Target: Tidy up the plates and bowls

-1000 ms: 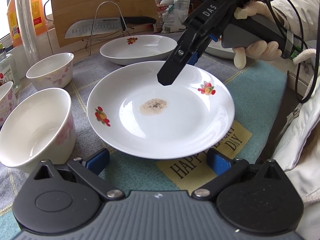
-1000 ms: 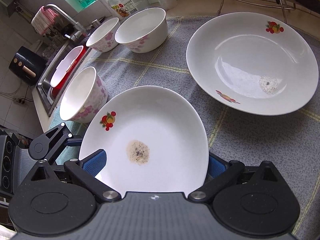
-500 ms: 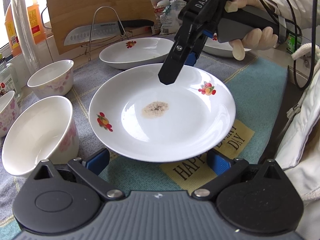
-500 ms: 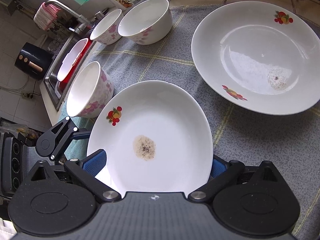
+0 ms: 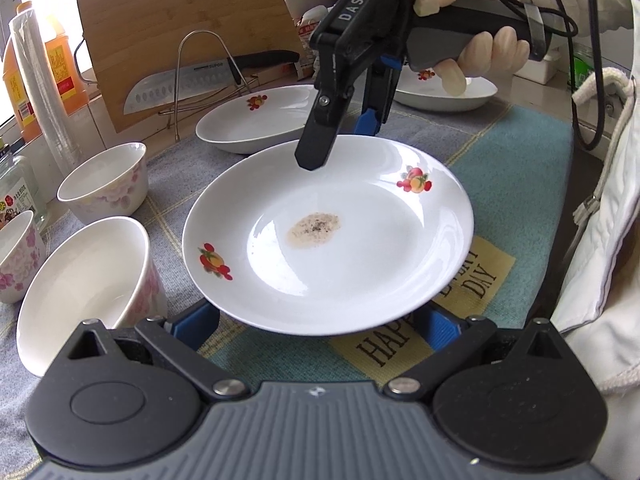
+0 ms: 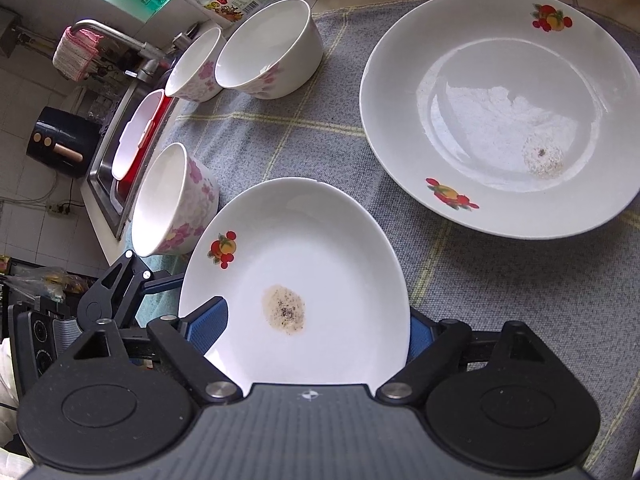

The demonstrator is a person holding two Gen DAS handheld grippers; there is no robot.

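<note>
Change: the stained plate has come up off the mat and edged away from the person since a second ago, and the right hand-held gripper on its far rim now stands steeper.
Stained plate: held level above the mat, white, a fruit print on two sides and a brown speckled patch in the middle.
Right hand-held gripper: clamped on the stained plate's far rim, one finger above and one below; from its own camera the plate fills the space between the blue pads.
Left hand-held gripper: fingers spread wide, its blue pads showing just under the stained plate's near rim; contact with the plate cannot be made out.
Second plate: the big one lies on the mat beyond the stained plate, a pale smear and a small stain inside; same plate seen low in the left view.
Third plate: further off, behind the right gripper's handle.
Bowls: one flowered bowl just left of the stained plate, two more beyond it, all upright.
Behind: a knife on a wire rack against a cutting board, past the second plate.
Sink: off the counter's edge beyond the bowls.
</note>
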